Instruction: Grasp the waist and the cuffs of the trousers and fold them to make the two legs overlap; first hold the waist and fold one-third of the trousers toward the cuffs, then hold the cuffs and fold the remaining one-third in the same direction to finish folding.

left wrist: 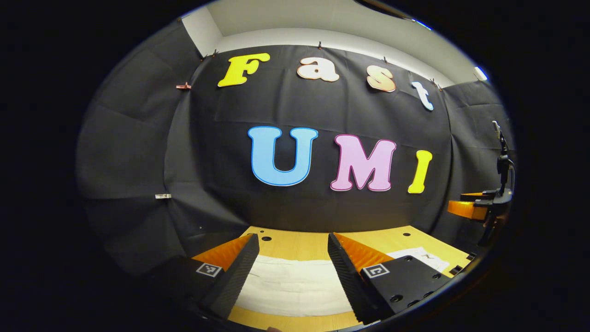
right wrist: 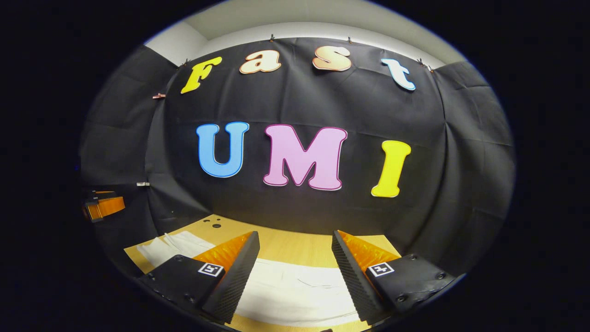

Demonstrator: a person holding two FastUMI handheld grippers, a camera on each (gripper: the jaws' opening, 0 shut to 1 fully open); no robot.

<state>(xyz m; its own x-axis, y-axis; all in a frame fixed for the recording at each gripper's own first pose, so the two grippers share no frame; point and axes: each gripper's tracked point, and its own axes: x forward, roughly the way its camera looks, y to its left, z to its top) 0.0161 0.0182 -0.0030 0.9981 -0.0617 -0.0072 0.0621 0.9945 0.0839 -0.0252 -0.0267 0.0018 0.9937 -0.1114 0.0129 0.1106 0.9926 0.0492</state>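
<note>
White trousers (left wrist: 295, 286) lying flat on the near part of the wooden table (left wrist: 299, 244), beneath the left gripper (left wrist: 292, 272) and right gripper (right wrist: 295, 272), both with fingers apart and empty; the cloth looks light and limp, best pinched at waist and cuffs.

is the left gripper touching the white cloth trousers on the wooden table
Apart: in the left gripper view the open left gripper hangs above the white trousers, gripping nothing.

Left gripper (left wrist: 293, 267) fingers apart above white trousers (left wrist: 295, 286) on table (left wrist: 304, 244); contact unclear.
</note>
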